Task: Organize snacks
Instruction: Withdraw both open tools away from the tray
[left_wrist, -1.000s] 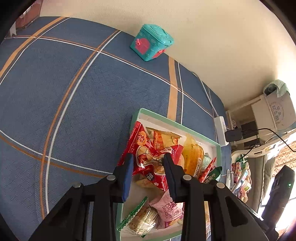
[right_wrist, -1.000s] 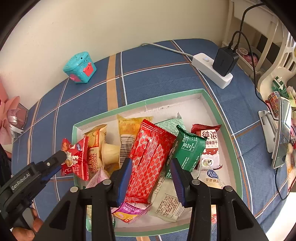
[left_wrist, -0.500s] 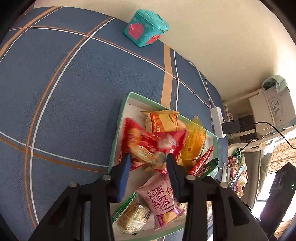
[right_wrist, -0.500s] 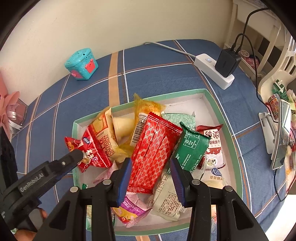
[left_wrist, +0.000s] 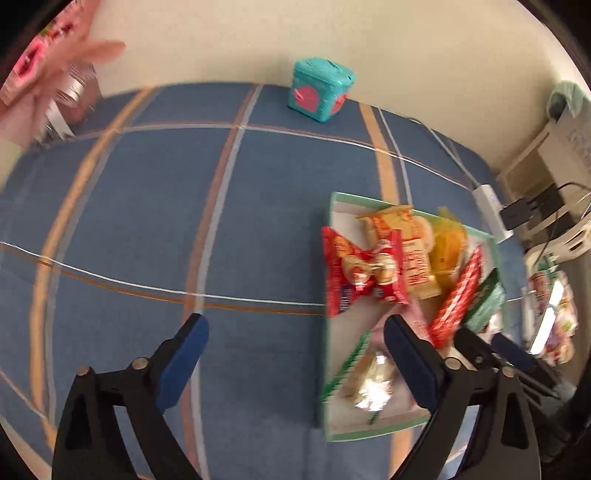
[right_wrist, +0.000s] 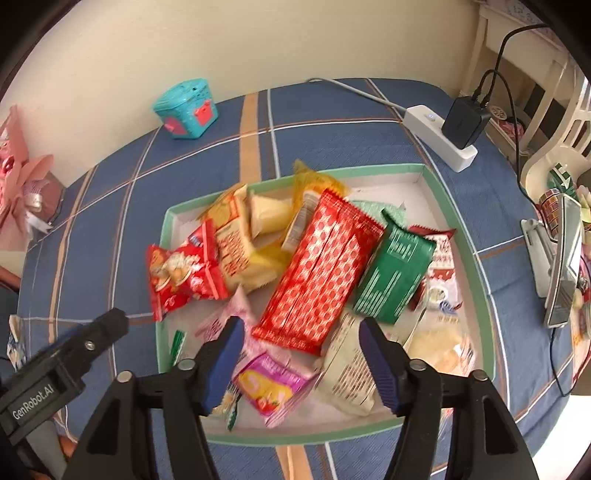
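Note:
A green-rimmed white box (right_wrist: 456, 210) on the blue checked cloth holds several snack packets. My right gripper (right_wrist: 300, 326) hovers over its near side with jaws opening. The lower end of the long red checked packet (right_wrist: 321, 273) lies between the pads, untouched. A green packet (right_wrist: 395, 273) lies beside it. My left gripper (left_wrist: 293, 328) is opening wide over bare cloth to the left of the box (left_wrist: 369, 201), with nothing between its pads. The small red snack bag (left_wrist: 356, 273) lies across the box's left rim, also seen as the red bag (right_wrist: 181, 273) in the right wrist view.
A teal toy box (right_wrist: 186, 109) stands by the wall. A white power strip (right_wrist: 439, 136) with a black charger lies right of the box. A phone on a stand (right_wrist: 561, 266) is at the far right. Pink items (right_wrist: 22, 192) sit at the left.
The left gripper let go of the red bag, which dropped onto the box's left rim, then opened wide and swung left. The right gripper's jaws came apart off the red checked packet.

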